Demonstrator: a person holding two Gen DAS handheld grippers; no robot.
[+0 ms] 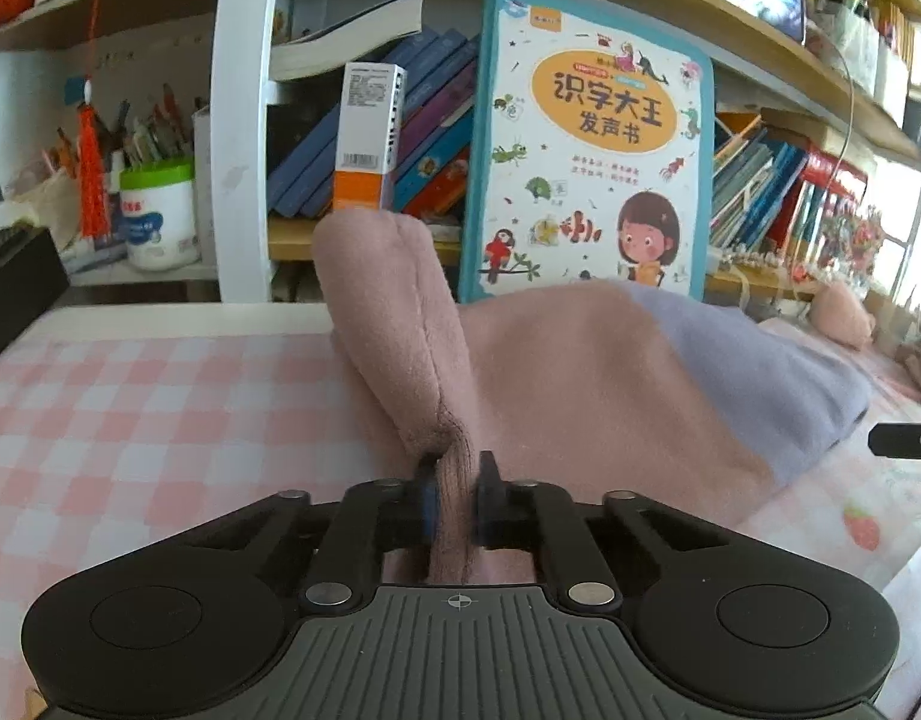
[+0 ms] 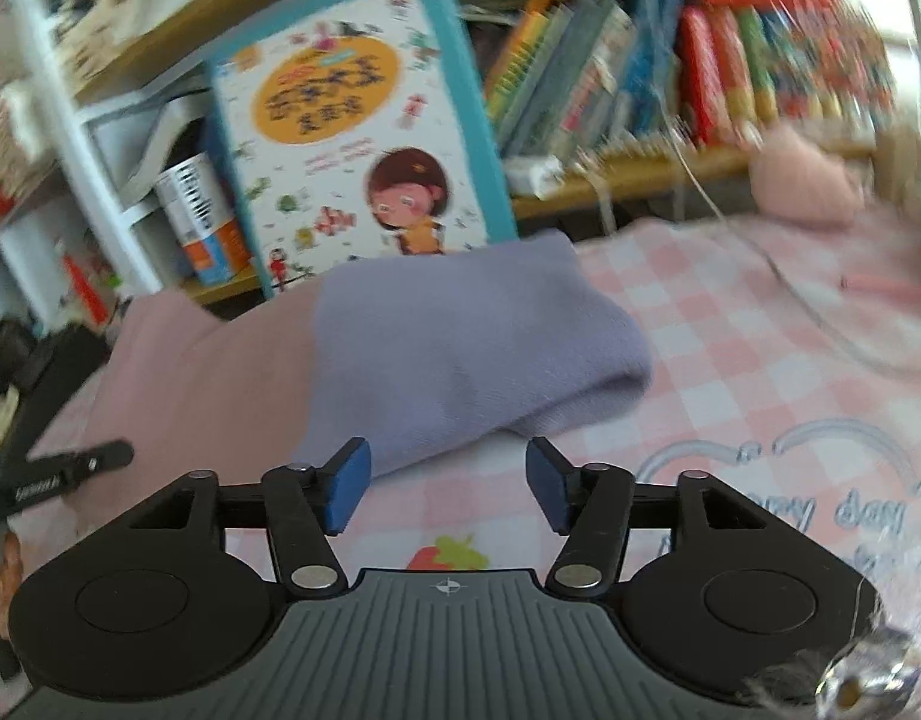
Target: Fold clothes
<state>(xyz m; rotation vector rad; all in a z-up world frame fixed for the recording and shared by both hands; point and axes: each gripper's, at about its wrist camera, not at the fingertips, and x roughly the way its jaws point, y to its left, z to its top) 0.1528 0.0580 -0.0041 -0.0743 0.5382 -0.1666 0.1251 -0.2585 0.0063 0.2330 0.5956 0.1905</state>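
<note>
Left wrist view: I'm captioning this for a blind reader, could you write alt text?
The left claw is shut on a raised fold of a pink and lilac garment lying on a pink checked tablecloth. Behind stands a children's picture book against crowded bookshelves.

Left gripper (image 1: 457, 483) level, jaws pinched tight on pink cloth (image 1: 451, 516); right gripper (image 2: 447, 489) tilted, jaws wide apart, empty

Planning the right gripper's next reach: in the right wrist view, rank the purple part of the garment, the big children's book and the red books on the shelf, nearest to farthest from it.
1. Purple part of the garment: just ahead of the open right gripper.
2. Big children's book: standing behind the garment, left of centre.
3. Red books: on the shelf, far upper right.
</note>
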